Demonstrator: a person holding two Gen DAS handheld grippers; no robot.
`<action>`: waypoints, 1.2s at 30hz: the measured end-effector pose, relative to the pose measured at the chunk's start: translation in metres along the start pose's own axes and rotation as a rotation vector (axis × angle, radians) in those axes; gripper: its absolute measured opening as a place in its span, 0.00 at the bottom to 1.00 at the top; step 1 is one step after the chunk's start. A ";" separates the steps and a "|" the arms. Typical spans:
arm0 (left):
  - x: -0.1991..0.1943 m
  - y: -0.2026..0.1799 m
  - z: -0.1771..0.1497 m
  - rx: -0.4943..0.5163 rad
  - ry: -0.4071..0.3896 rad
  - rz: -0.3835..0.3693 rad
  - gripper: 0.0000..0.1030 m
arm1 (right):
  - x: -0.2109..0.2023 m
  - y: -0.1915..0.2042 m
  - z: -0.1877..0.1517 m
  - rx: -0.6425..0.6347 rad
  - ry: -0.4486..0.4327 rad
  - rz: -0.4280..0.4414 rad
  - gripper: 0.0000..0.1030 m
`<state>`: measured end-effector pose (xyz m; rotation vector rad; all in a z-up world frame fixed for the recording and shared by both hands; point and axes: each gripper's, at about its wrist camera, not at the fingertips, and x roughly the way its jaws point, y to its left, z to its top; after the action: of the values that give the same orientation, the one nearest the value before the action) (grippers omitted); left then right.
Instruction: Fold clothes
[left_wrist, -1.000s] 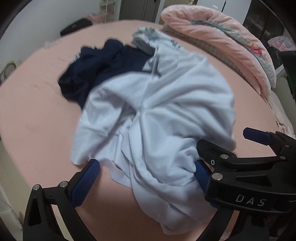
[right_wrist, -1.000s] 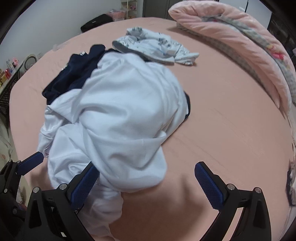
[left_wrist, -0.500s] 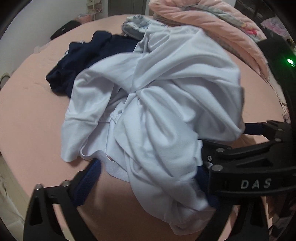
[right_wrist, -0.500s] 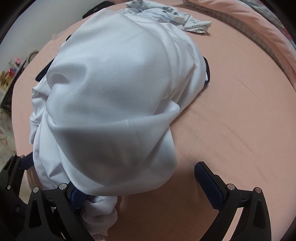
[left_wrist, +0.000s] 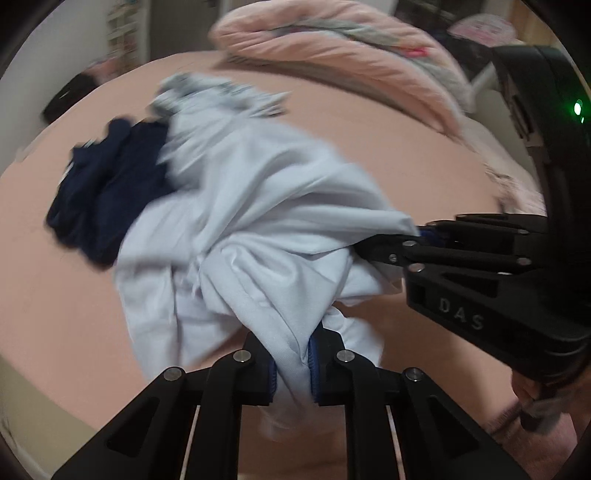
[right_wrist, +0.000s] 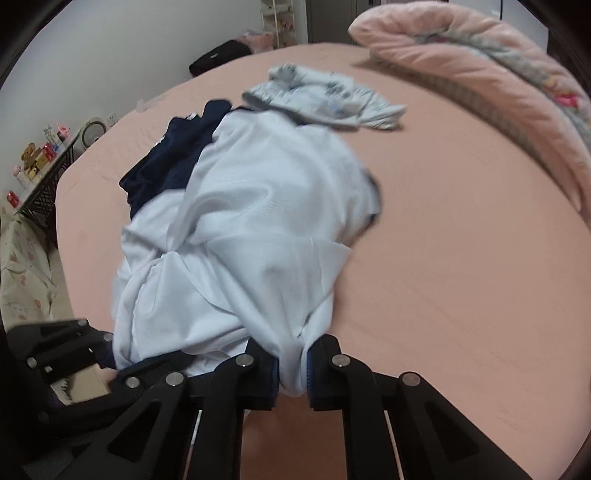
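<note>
While the left tool (left_wrist: 291, 363) was closing on a bunched fold of the white garment (left_wrist: 258, 229), the right tool (right_wrist: 291, 373) pinched another fold; three garments lay mid-bed (right_wrist: 461, 258), open sheet rightward.

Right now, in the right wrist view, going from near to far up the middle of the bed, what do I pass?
right gripper → white garment → patterned pale garment → far edge of the pink bed
</note>
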<state>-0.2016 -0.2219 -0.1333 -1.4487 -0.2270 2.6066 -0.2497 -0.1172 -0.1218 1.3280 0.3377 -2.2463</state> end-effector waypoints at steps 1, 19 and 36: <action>-0.004 -0.012 0.004 0.023 0.002 -0.026 0.11 | -0.012 -0.008 -0.006 0.001 -0.008 -0.008 0.07; -0.007 -0.266 -0.071 0.256 0.176 -0.220 0.11 | -0.188 -0.186 -0.212 0.383 -0.058 -0.103 0.07; -0.014 -0.154 -0.072 -0.163 0.136 -0.064 0.42 | -0.098 -0.131 -0.219 0.322 0.135 0.029 0.65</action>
<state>-0.1241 -0.0704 -0.1278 -1.6352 -0.4704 2.4768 -0.1183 0.1211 -0.1502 1.6398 -0.0002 -2.2596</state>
